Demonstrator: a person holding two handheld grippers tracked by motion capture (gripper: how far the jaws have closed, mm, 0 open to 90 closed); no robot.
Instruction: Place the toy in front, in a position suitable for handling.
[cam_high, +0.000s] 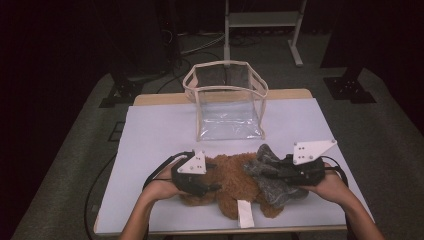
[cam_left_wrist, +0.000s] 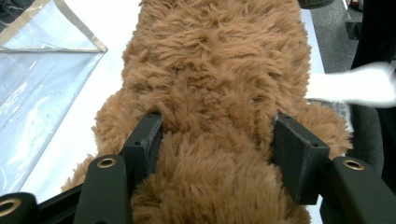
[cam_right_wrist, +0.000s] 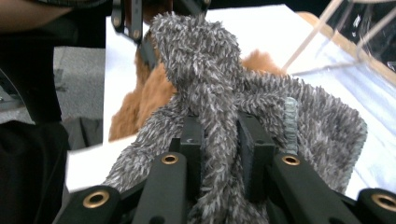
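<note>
You're mid-undressing: your left gripper (cam_left_wrist: 217, 140) pinches the brown plush toy's (cam_left_wrist: 219, 79) body between its jaws, your right gripper (cam_right_wrist: 219, 135) is clamped on a fold of the grey fuzzy garment (cam_right_wrist: 261, 107) just ahead, so next pull them steadily apart.

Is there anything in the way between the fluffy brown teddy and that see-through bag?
Nothing visible. The fluffy brown plush toy lies near the table's front edge, and only bare white tabletop separates it from the clear plastic bag standing open behind it. A grey fuzzy garment covers the toy's right end, pinched by the right tongs.
</note>
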